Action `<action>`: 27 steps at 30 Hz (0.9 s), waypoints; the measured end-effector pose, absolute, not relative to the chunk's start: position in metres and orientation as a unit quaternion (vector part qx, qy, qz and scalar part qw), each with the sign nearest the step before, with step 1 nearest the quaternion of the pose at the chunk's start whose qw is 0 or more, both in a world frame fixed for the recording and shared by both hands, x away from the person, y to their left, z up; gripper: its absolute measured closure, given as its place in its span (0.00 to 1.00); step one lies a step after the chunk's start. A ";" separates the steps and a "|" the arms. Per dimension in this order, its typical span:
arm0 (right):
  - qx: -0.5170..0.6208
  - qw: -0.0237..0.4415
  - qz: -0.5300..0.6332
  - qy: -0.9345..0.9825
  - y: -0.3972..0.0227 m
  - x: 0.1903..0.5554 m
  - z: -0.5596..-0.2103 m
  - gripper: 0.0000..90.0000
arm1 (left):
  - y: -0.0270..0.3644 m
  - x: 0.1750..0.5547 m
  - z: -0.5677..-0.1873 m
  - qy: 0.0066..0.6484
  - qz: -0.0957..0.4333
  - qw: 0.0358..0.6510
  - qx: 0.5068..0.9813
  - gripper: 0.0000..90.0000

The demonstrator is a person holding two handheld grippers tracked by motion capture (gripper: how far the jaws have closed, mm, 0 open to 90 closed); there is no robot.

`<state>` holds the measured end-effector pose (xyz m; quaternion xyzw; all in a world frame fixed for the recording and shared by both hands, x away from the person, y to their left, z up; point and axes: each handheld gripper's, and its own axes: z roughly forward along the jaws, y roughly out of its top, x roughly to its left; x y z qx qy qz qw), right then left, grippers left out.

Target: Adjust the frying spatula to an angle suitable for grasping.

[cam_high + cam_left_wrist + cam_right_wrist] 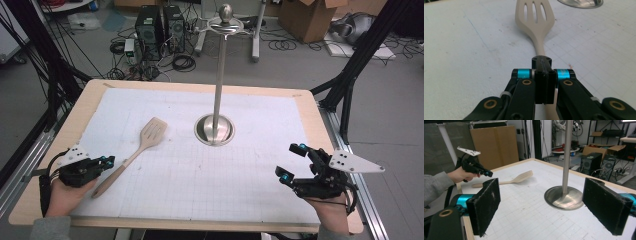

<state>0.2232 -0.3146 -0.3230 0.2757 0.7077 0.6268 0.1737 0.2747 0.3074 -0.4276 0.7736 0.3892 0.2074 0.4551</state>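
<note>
The left gripper [102, 162] has its 2 jaws pressed together just above the spatula [135, 150] handle, seemingly not pinching it. The spatula lies flat, its long axis running away toward the steel stand [215, 129]. The right gripper [292, 161] is wide open, well apart.

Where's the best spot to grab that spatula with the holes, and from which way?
Probably the handle of the spatula, near its bare end, coming from the person's side. It lies flat with that slim end toward the left gripper, whose shut jaws hover just above it; the wide slotted head points away.
</note>
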 end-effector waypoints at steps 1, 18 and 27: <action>0.278 0.171 0.625 0.709 -0.315 0.223 -0.324 0.16 | 0.306 0.275 -0.429 0.389 0.205 0.453 0.775 1.00; 0.281 0.169 0.621 0.712 -0.314 0.225 -0.327 0.16 | 0.291 0.279 -0.436 0.383 0.160 0.444 0.794 1.00; 0.283 0.169 0.621 0.711 -0.315 0.226 -0.328 0.16 | 0.287 0.279 -0.437 0.382 0.148 0.430 0.805 1.00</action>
